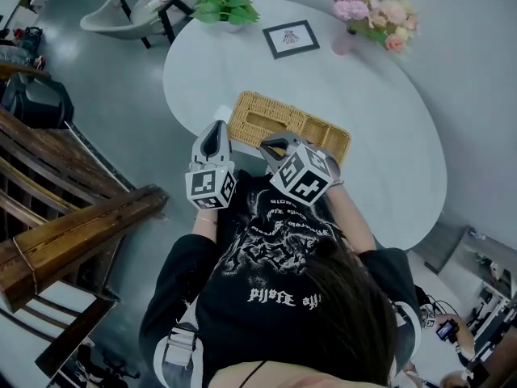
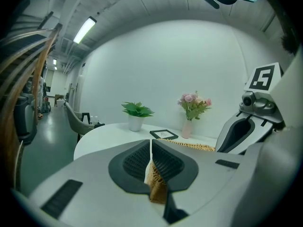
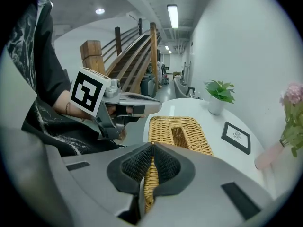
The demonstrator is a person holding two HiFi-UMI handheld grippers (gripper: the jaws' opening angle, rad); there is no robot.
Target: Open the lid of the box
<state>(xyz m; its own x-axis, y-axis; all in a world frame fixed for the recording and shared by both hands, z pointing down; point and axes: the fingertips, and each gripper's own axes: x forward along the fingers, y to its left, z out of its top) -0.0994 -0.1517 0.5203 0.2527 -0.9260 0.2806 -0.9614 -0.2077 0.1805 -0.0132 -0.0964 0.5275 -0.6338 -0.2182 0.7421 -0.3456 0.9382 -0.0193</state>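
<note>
Jaws of the left gripper [image 2: 150,143] are closed on the edge of the wicker box [image 1: 315,129]. The right gripper [image 3: 152,146] jaws pinch that edge just beside them, and the box lies ahead on the white surface [image 1: 380,111].

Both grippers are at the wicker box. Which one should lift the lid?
Right, probably: the right gripper is shut on the near rim of the wicker box towards its middle, while the left gripper pinches that rim at the left corner.
</note>
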